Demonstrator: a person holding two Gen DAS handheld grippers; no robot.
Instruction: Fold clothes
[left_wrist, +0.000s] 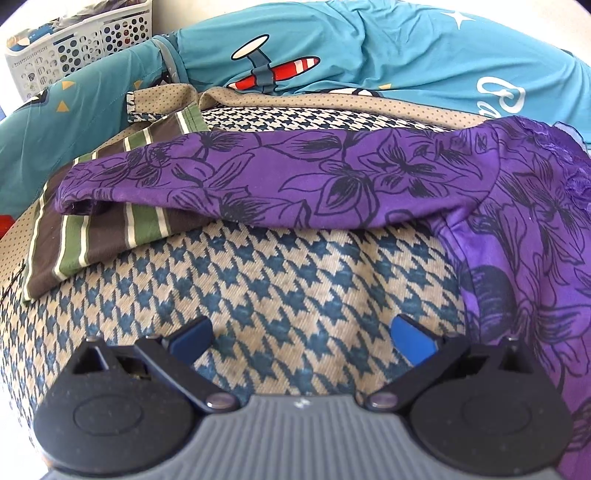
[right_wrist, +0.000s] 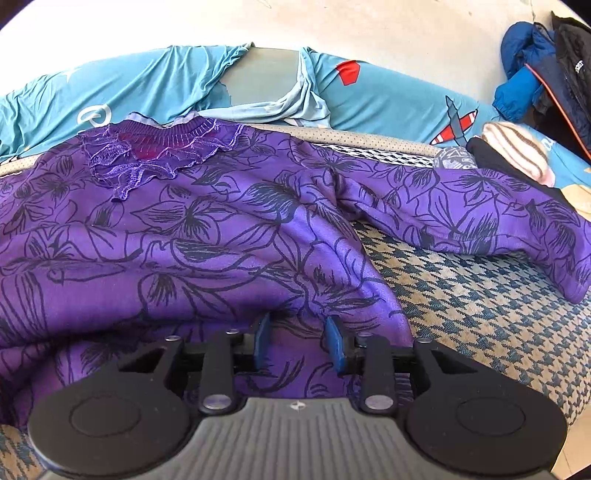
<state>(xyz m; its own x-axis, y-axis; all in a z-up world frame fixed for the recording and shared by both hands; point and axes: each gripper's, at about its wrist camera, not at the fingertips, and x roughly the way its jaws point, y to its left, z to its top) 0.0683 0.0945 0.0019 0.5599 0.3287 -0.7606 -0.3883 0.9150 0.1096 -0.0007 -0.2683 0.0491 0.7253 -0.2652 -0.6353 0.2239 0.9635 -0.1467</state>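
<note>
Teal bedding (left_wrist: 369, 48) with a toy plane print lies bunched along the far edge of the bed. On top of it is a checked blanket (left_wrist: 258, 295) in blue and cream, and this is where you work. Its spotted border runs along the far side.

The purple top (right_wrist: 166, 229) with black flowers lies flat on the checked blanket. It covers the middle, and its ruffled collar (right_wrist: 147, 155) is at the far edge. One sleeve (left_wrist: 258, 177) reaches out to your left. Its cuff rests on a striped cloth (left_wrist: 92, 236) of brown and green near the far left corner. The other sleeve (right_wrist: 498, 206) reaches out to your right, and its end droops near the right edge.

The bare checked blanket below each sleeve gives you room to move.

A white basket (left_wrist: 81, 44) stands past the far left corner. A blue jacket (right_wrist: 524, 74) and a small striped pile (right_wrist: 517, 147) sit past the far right corner.

Your left gripper (left_wrist: 299, 336) is spread wide over bare blanket, holding nothing. Your right gripper (right_wrist: 300, 343) is over the near hem of the purple top with only a small gap, and cloth shows in that gap. You cannot tell if it is pinching the cloth.
</note>
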